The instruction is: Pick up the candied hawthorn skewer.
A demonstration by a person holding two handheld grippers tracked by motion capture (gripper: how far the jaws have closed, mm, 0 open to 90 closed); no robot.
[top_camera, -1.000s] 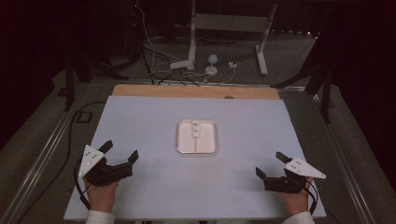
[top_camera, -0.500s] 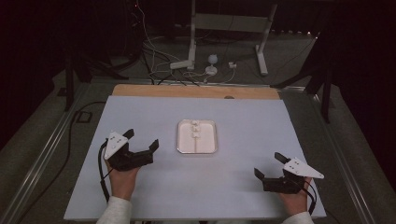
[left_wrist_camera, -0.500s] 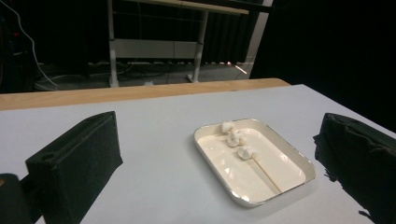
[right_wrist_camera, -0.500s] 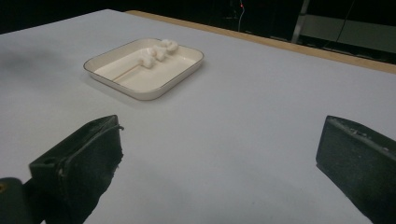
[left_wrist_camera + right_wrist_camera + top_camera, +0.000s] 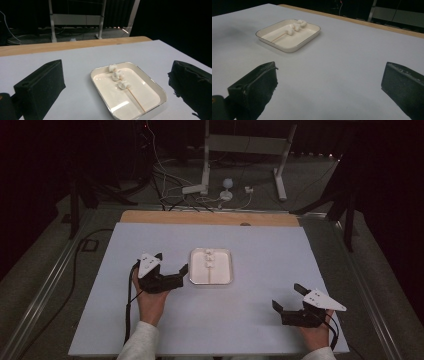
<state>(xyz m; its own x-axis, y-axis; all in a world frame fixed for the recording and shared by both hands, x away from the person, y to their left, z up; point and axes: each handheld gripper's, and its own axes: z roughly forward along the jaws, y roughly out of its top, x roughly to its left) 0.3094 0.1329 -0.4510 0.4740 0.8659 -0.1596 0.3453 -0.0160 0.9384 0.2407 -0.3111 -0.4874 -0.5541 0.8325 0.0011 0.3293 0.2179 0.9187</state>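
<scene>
The worktop (image 5: pixel 260 320), a pale sheet with a wooden strip along its far edge, takes up the middle and lower part of the high view. At its centre sits a shallow white tray (image 5: pixel 227 270) with rounded corners. In the tray lies a skewer (image 5: pixel 209 262) carrying three white lumps bunched at the far end, the bare stick pointing toward the person; in the left gripper view the skewer (image 5: pixel 125 86) runs from the tray's upper left down to its lower right.

The left tool (image 5: pixel 174 268) hovers just left of the tray in the centre-left of the high view, its jaws spread wide and empty, almost at the rim. Its own camera frames the tray (image 5: pixel 160 91) between the two jaws. The right tool (image 5: pixel 287 299) sits low in the lower right, well apart from the tray, jaws likewise wide and holding nothing; its camera shows the tray (image 5: pixel 313 35) in the upper left.

The step in hand looks like the approach: the left tool is closing in on the tray, probably to steady it or reach the skewer. The next move would call for lowering over the rim and lining the jaws across the thin stick, which lies flat and leaves little to grip.

Against half a second ago, the left tool has moved up and right toward the tray; the right one has barely shifted.
</scene>
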